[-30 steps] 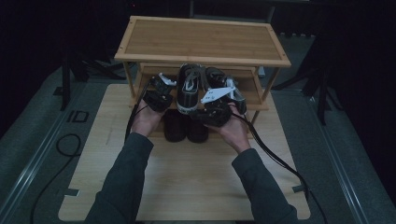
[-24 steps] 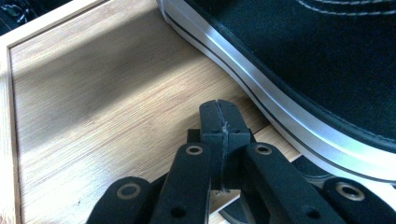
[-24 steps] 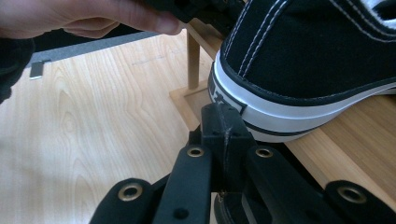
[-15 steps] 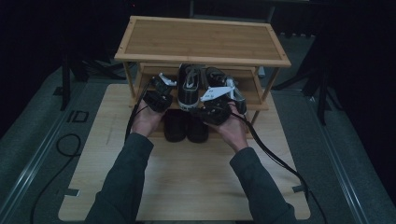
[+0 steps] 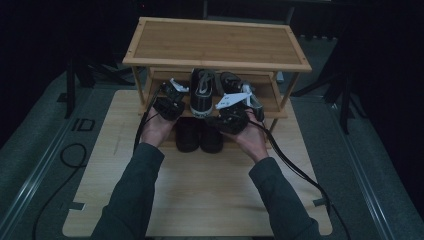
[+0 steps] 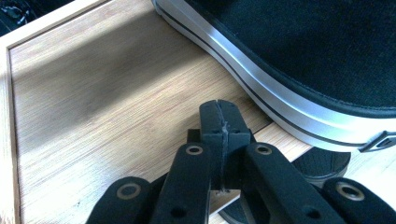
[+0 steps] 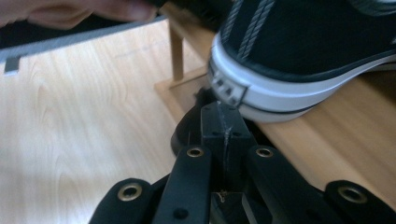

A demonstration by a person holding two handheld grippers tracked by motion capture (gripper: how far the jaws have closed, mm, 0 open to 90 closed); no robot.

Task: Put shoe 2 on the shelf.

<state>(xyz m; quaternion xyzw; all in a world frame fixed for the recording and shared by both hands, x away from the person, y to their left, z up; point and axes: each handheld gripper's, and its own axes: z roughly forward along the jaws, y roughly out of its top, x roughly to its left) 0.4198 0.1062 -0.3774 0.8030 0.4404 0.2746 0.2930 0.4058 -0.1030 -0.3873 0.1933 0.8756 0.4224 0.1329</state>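
The black-and-white sneaker (image 5: 202,94) is sitting on the middle shelf of the bamboo shoe rack (image 5: 216,41), heel at the shelf's front edge. The left tongs (image 6: 218,122) and right tongs (image 7: 223,122) are both clenched on nothing, flanking the sneaker just at that edge. Judging by this, the sneaker is already shelved; a pair of dark shoes (image 5: 199,135) on the counter (image 5: 200,190) under the rack is probably waiting its turn.

A staged recording room was shown, not a home — a bamboo shoe rack (image 5: 216,42) was placed on a wooden board (image 5: 200,195), grey floor mats (image 5: 375,165) and dark stands (image 5: 345,95) were seen around, everything else kept black.
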